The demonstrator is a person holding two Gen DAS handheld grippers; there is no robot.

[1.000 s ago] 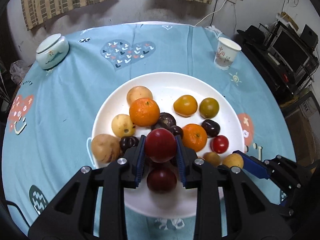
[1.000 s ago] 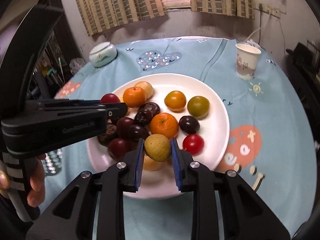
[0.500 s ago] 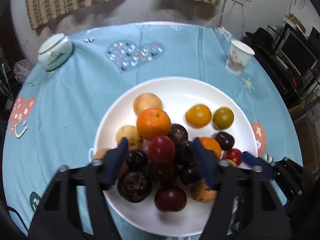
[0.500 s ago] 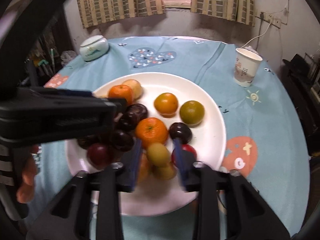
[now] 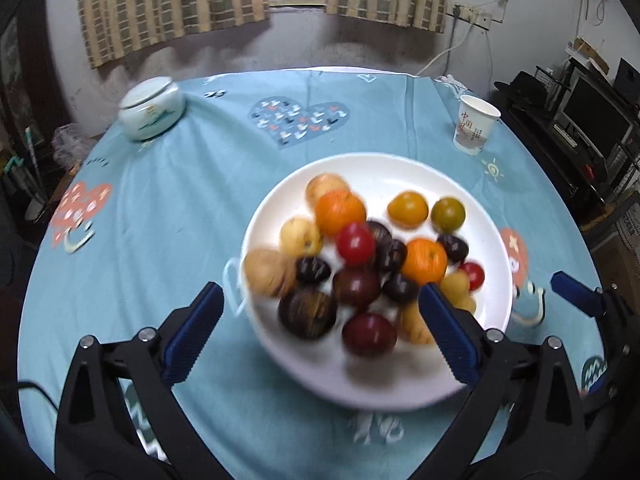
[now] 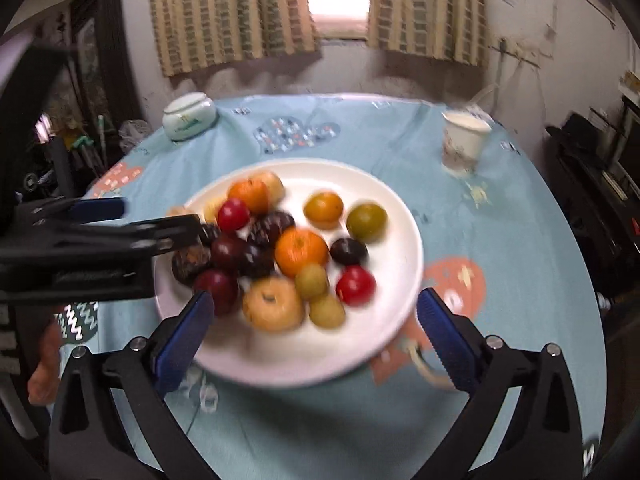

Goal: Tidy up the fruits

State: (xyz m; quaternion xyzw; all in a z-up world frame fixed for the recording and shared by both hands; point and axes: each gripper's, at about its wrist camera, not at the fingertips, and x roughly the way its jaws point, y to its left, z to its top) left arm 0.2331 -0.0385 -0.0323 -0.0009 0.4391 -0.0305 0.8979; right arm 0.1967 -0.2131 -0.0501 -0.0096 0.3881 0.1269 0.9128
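A white plate (image 5: 404, 168) (image 6: 404, 216) on the blue tablecloth holds a pile of fruit: oranges (image 5: 340, 210), yellow and green ones (image 5: 448, 214), dark plums (image 5: 307, 312) and red ones (image 5: 355, 243). My left gripper (image 5: 320, 330) is open and empty, raised above the plate's near edge. My right gripper (image 6: 314, 330) is open and empty, also above the near edge. A small green-yellow fruit (image 6: 311, 281) lies on the plate ahead of it. The left gripper's arm shows in the right wrist view (image 6: 100, 240).
A paper cup (image 5: 474, 130) (image 6: 462, 144) stands at the far right of the round table. A lidded ceramic jar (image 5: 150, 114) (image 6: 190, 116) stands at the far left. Shelves with electronics (image 5: 592, 120) stand to the right of the table.
Both grippers have opened wide and pulled up and back from the plate. The left let go of the red fruit and the right let go of the green-yellow fruit; both now rest on the plate.
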